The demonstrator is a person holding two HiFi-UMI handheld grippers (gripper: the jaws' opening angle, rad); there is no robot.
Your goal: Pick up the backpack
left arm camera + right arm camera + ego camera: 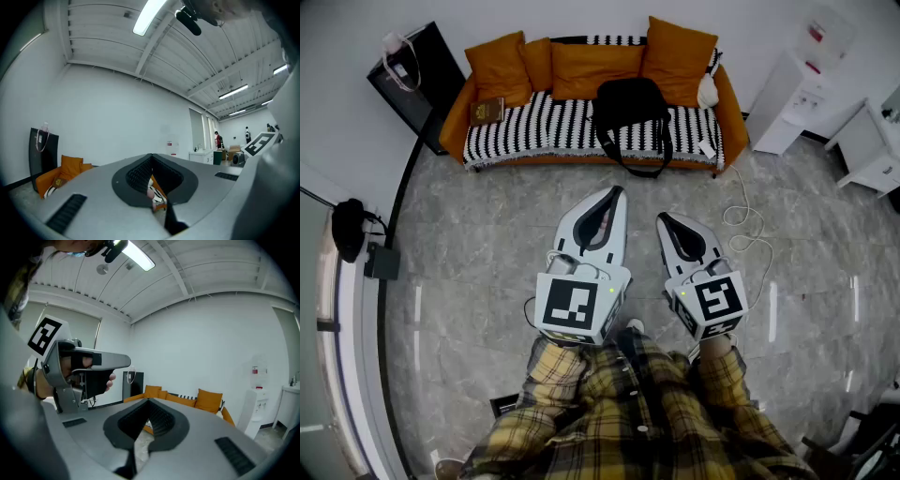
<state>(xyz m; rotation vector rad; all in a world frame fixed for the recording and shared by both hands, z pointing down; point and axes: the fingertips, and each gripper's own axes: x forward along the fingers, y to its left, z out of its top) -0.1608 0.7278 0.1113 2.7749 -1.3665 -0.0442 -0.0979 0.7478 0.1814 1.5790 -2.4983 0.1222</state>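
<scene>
The black backpack (628, 108) lies on the striped seat of an orange sofa (502, 136), one strap hanging over the front edge. Both grippers are held over the floor well short of the sofa, pointing toward it. My left gripper (617, 191) is shut with nothing in it, and my right gripper (660, 217) beside it is shut and empty too. In the left gripper view the jaws (151, 156) meet, with the sofa (58, 174) beyond at the left. In the right gripper view the closed jaws (149, 401) hide the backpack, and the sofa (206, 401) shows behind.
A brown book (487, 111) lies on the sofa's left end. A black panel (417, 70) stands left of the sofa; a white water dispenser (797, 89) and a white cabinet (874, 150) stand to its right. A white cable (745, 225) trails on the grey floor.
</scene>
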